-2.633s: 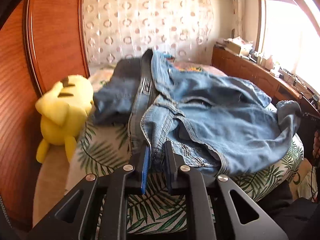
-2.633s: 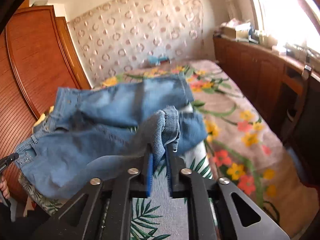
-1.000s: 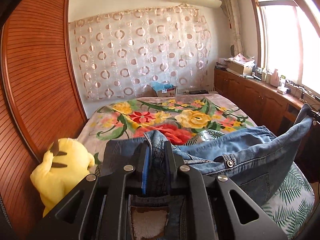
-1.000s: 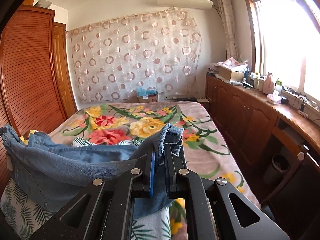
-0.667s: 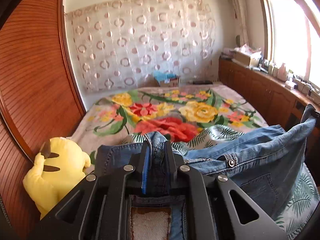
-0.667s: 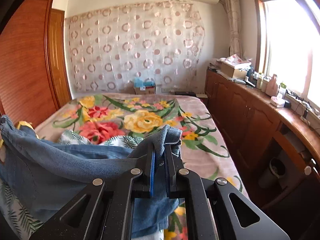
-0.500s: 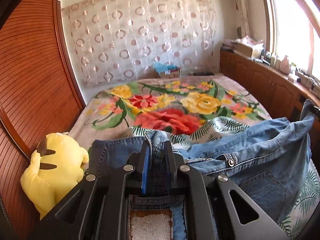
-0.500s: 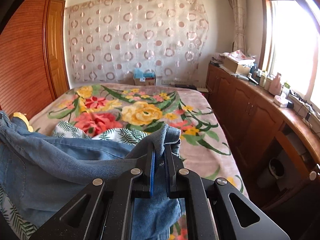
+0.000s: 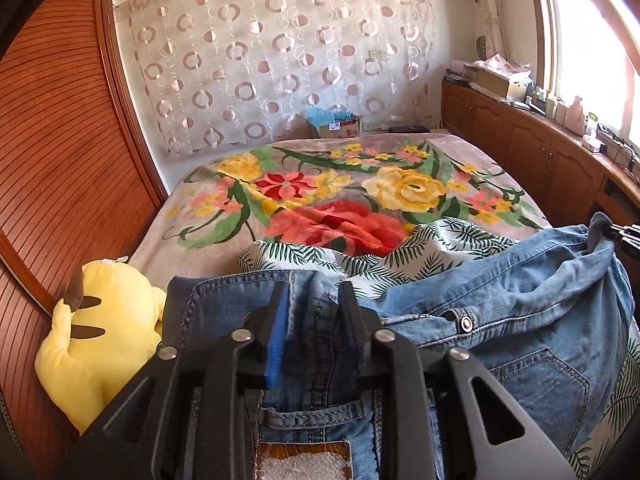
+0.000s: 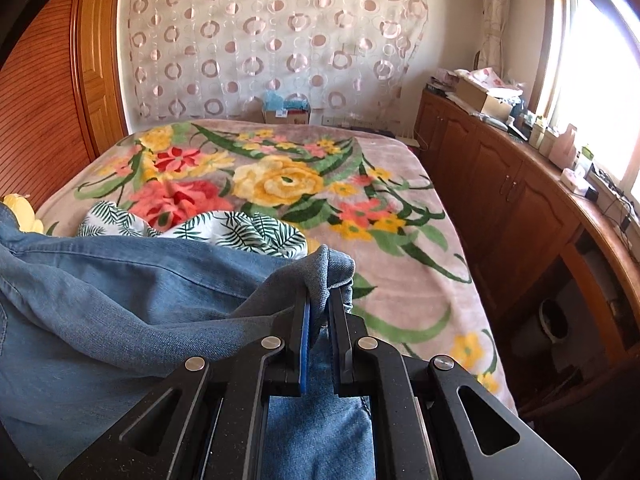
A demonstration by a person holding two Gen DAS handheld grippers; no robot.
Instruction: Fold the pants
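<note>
Blue jeans (image 9: 540,288) lie bunched across the near end of the bed, seen from the other side as a wide denim sheet (image 10: 120,292). Their waistband with a leather patch (image 9: 304,462) runs under my left gripper (image 9: 312,296). Its jaws are opening, and a fold of denim still stands loosely between them. My right gripper (image 10: 320,304) is shut on a bunched denim edge at the jeans' right side. Its tip (image 9: 624,234) shows at the right edge of the left wrist view.
A floral blanket (image 9: 340,196) covers the bed, with a leaf-print cloth (image 9: 420,248) under the jeans. A yellow plush toy (image 9: 100,340) sits at the left by the wooden wardrobe (image 9: 60,160). Wooden cabinets (image 10: 520,208) line the right wall.
Both grippers carried the jeans forward and lower over the bed. The left gripper's jaws have spread apart around the waistband fold. The right gripper keeps its grip.
</note>
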